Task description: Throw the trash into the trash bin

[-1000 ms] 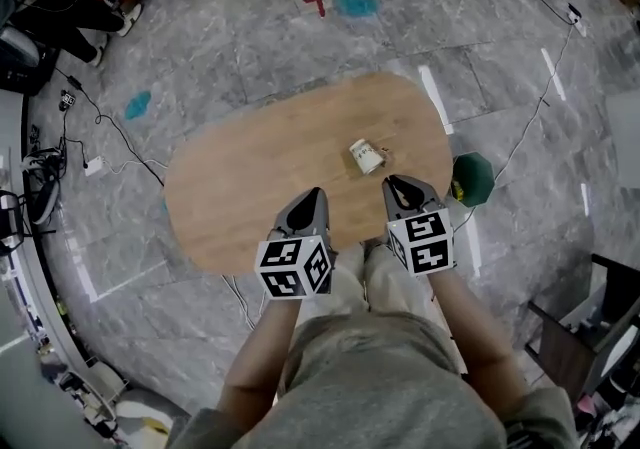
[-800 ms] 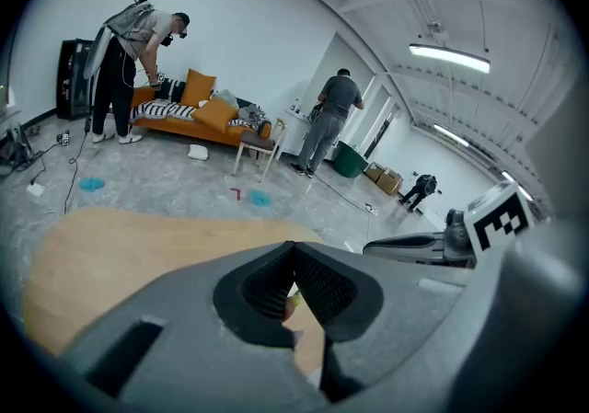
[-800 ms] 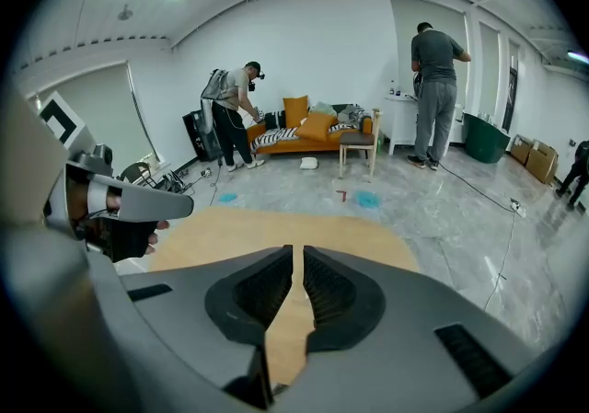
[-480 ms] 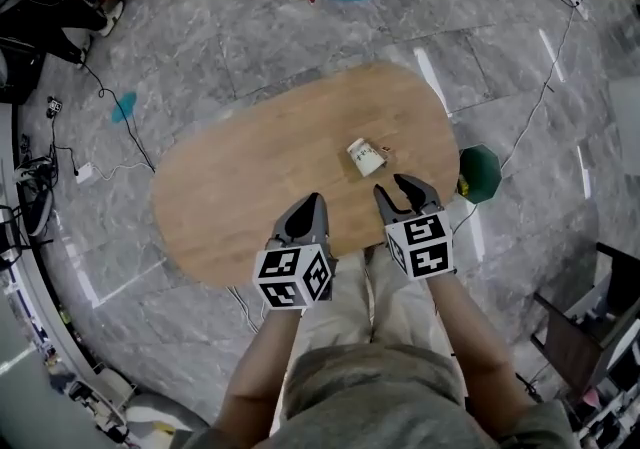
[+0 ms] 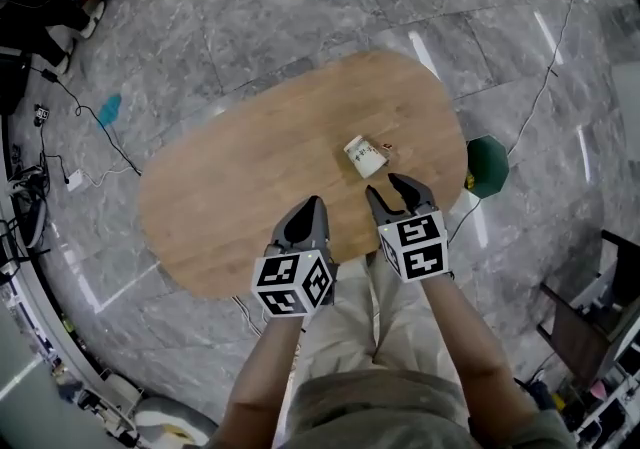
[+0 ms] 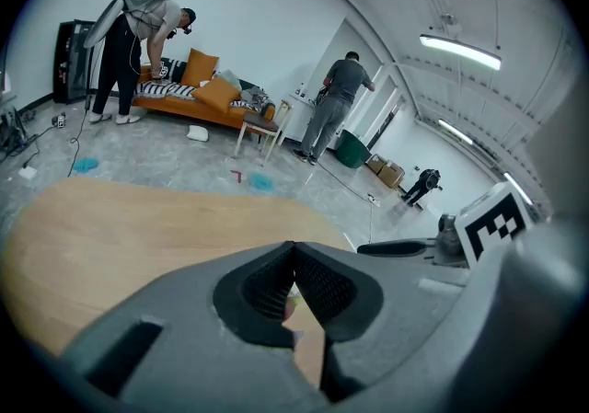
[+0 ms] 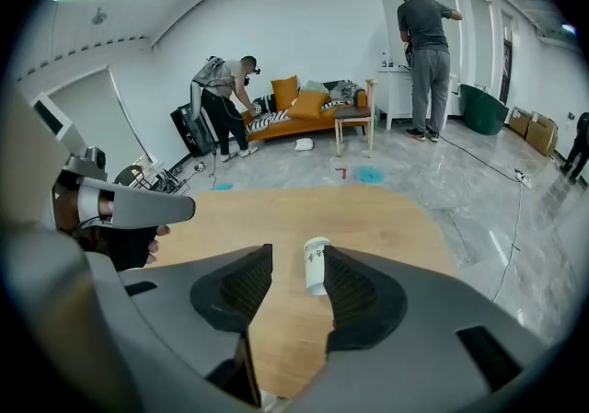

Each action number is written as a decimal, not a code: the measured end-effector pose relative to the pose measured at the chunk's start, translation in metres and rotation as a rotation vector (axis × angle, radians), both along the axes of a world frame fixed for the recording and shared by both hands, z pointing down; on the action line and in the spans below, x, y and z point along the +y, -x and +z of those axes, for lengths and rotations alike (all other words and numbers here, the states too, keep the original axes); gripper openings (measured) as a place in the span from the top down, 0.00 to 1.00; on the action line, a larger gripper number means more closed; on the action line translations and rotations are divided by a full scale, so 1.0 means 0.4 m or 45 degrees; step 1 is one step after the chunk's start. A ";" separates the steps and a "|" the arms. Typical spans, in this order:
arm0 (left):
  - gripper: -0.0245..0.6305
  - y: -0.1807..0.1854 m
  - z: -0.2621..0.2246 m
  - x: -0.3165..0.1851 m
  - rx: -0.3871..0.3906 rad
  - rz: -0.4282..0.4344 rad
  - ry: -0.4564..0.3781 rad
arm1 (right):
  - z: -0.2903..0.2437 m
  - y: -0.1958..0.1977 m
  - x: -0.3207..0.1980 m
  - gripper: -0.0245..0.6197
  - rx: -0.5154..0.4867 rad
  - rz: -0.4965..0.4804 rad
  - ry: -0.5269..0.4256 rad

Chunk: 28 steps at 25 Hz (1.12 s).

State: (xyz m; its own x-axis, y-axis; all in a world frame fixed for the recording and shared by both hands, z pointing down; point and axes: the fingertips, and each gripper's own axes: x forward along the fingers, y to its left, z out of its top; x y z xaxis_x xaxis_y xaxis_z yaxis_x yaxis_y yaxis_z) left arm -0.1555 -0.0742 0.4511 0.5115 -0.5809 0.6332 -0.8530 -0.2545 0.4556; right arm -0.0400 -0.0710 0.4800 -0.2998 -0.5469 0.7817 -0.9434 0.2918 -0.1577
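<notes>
Our right hand-held gripper (image 5: 385,189), jaws just opening and empty, faces the cup (image 5: 365,157) near the worktop's (image 5: 240,187) right edge. Our left hand-held gripper (image 5: 311,205) is clenched over the near edge.

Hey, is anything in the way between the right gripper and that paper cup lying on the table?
Nothing visible. Only bare wooden table lies between the right gripper and the paper cup. Its jaws have just been opening, with nothing between them yet.
</notes>
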 end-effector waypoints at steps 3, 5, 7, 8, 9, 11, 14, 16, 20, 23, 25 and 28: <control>0.96 -0.001 0.031 -0.012 -0.006 0.006 0.007 | 0.032 0.003 -0.011 0.71 0.022 -0.022 0.016; 0.96 -0.003 0.052 -0.018 -0.008 0.005 0.012 | 0.056 0.004 -0.015 0.70 0.036 -0.042 0.032; 0.96 -0.002 0.072 -0.021 -0.006 0.000 0.016 | 0.079 0.005 -0.017 0.69 0.044 -0.058 0.049; 0.96 0.000 0.081 -0.021 -0.004 -0.003 0.018 | 0.090 0.006 -0.018 0.69 0.046 -0.065 0.056; 0.96 0.001 0.091 -0.022 -0.002 -0.005 0.019 | 0.101 0.008 -0.019 0.69 0.048 -0.072 0.062; 0.96 0.001 0.111 -0.020 0.002 -0.010 0.024 | 0.122 0.010 -0.023 0.69 0.054 -0.086 0.067; 0.96 0.000 0.140 -0.013 0.006 -0.013 0.035 | 0.149 0.013 -0.032 0.67 0.070 -0.109 0.070; 0.96 0.001 0.158 -0.010 0.010 -0.013 0.044 | 0.165 0.017 -0.041 0.66 0.080 -0.121 0.077; 0.96 -0.001 0.192 -0.007 0.021 -0.013 0.061 | 0.199 0.024 -0.064 0.63 0.095 -0.138 0.094; 0.96 -0.003 0.219 -0.003 0.025 -0.008 0.071 | 0.230 0.019 -0.079 0.61 0.144 -0.165 0.094; 0.96 -0.003 0.236 -0.001 0.024 -0.007 0.078 | 0.251 0.016 -0.086 0.60 0.171 -0.191 0.102; 0.96 0.000 0.254 0.000 0.023 -0.020 0.091 | 0.272 0.014 -0.095 0.59 0.193 -0.230 0.114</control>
